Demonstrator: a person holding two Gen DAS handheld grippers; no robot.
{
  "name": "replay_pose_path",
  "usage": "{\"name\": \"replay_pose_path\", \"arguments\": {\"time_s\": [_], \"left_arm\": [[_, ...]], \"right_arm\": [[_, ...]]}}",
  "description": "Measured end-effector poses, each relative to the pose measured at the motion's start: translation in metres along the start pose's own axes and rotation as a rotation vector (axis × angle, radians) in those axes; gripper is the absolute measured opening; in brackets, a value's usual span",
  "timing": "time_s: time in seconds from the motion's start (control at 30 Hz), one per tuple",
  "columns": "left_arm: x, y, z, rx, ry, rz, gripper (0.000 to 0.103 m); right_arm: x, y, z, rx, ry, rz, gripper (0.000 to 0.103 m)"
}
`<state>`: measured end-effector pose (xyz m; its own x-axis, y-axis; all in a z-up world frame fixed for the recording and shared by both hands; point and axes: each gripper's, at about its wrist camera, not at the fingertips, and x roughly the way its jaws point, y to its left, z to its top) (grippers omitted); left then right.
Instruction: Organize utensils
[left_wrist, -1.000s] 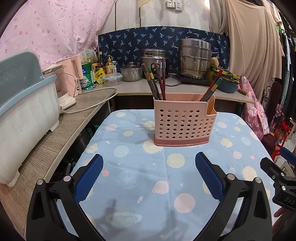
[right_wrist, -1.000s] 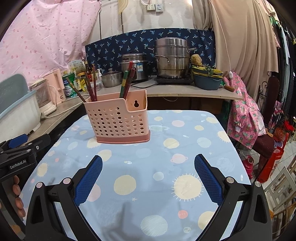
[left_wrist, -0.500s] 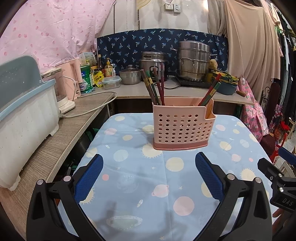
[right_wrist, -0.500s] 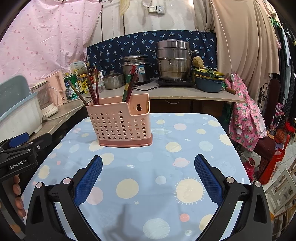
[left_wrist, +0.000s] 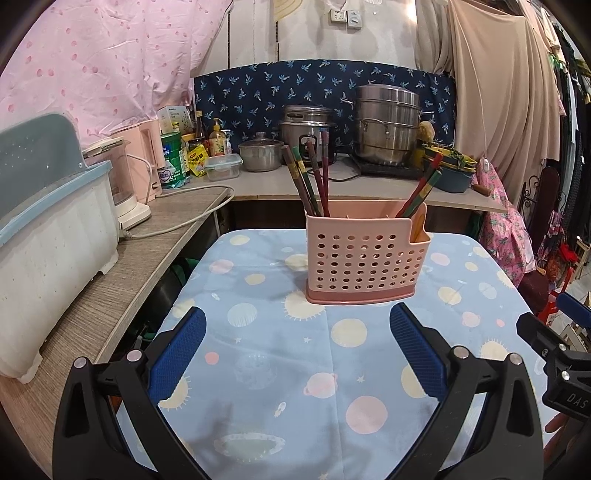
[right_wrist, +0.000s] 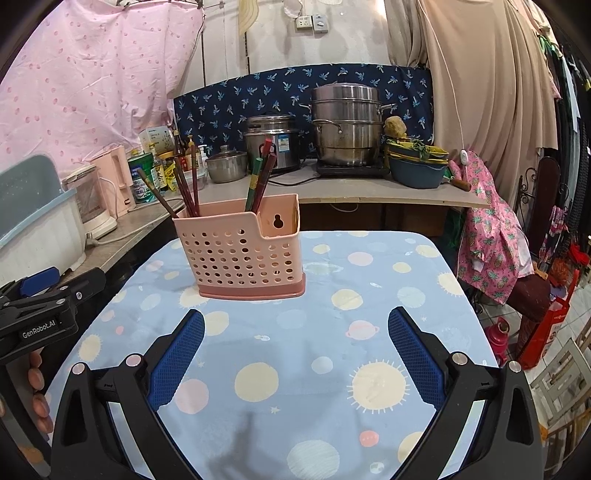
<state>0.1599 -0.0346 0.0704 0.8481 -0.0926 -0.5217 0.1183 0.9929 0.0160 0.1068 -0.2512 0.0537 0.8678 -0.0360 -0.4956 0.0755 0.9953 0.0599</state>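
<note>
A pink perforated utensil holder stands upright on the blue planet-print tablecloth; it also shows in the right wrist view. Several dark red and green chopsticks stand in its left compartment, and a pair of chopsticks leans in its right one; both groups show in the right wrist view, the left group of chopsticks and the right pair. My left gripper is open and empty, well short of the holder. My right gripper is open and empty, to the holder's right.
A white and blue dish bin and a kettle sit on the wooden counter at left. Steel pots, bottles and a blue bowl stand on the back counter. Hanging clothes and chairs are at right.
Both grippers have pulled back and risen slightly, so the holder looks a bit farther and lower in each view. Both stay open and empty.
</note>
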Motion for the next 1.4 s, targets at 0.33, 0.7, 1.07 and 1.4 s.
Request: {"name": "replay_pose_path", "arguments": {"time_s": [0.33,0.7,1.07,1.4], "left_arm": [[-0.002,-0.005,0.022,-0.001,-0.021,-0.009,0.095],[0.01,-0.014,0.035,0.003,-0.021,-0.02,0.095],[0.02,-0.013,0.036,-0.002,0.0,-0.026,0.095],[0.023,-0.017,0.032,0.018,0.028,-0.03,0.096]], "right_arm": [[0.002,0.003,0.019,0.007,-0.032,0.026,0.096],[0.015,-0.002,0.031,0.016,-0.028,0.042,0.096],[0.029,-0.006,0.031,0.019,-0.003,0.035,0.096],[0.03,-0.004,0.029,0.016,0.0,0.038,0.096]]}}
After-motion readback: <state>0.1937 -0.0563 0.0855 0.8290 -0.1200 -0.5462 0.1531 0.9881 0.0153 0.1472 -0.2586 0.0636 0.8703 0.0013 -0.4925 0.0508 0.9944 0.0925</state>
